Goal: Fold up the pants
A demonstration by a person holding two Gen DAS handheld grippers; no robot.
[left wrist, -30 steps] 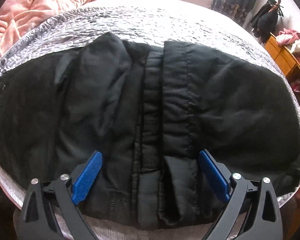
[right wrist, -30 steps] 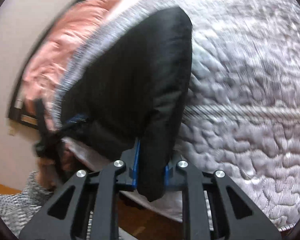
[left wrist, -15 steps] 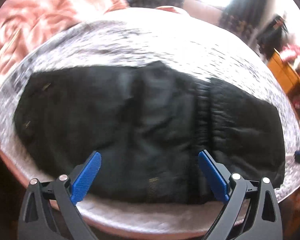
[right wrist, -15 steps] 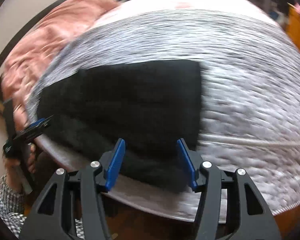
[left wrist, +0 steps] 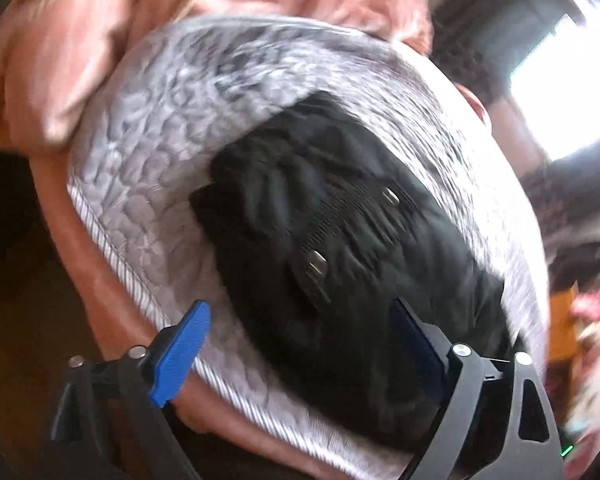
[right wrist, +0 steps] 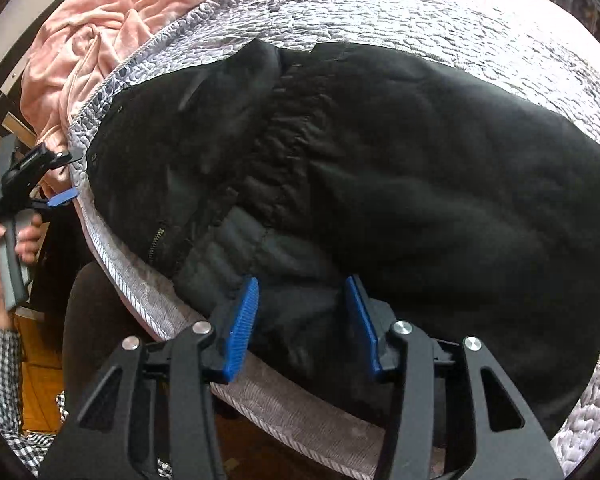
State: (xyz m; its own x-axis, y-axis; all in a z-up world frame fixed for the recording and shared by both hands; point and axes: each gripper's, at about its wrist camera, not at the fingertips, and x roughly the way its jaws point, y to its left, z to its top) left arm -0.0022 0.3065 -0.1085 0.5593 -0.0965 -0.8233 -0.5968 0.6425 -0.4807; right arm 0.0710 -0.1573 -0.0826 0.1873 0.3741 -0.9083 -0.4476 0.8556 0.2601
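Note:
The black pants (right wrist: 400, 168) lie folded in a wide bundle on the grey quilted bedspread (right wrist: 440, 16), near its front edge. My right gripper (right wrist: 304, 320) is open, its blue pads on either side of the bundle's near edge without pinching it. My left gripper (left wrist: 296, 356) is open and empty at the bed's left edge; its view is blurred and shows the waistband end of the pants (left wrist: 340, 248) with metal eyelets. The left gripper also shows in the right wrist view (right wrist: 40, 184), held off the left side of the bed.
A pink blanket (right wrist: 112, 28) is bunched at the back left of the bed. The bed's piped edge (right wrist: 140, 300) runs along the front. Wooden floor (right wrist: 40, 380) lies below. A bright window (left wrist: 560, 80) is at the right in the left wrist view.
My right gripper let go of the pants edge and opened; the pants now lie flat. My left gripper pulled back and swung left, off the side of the bed.

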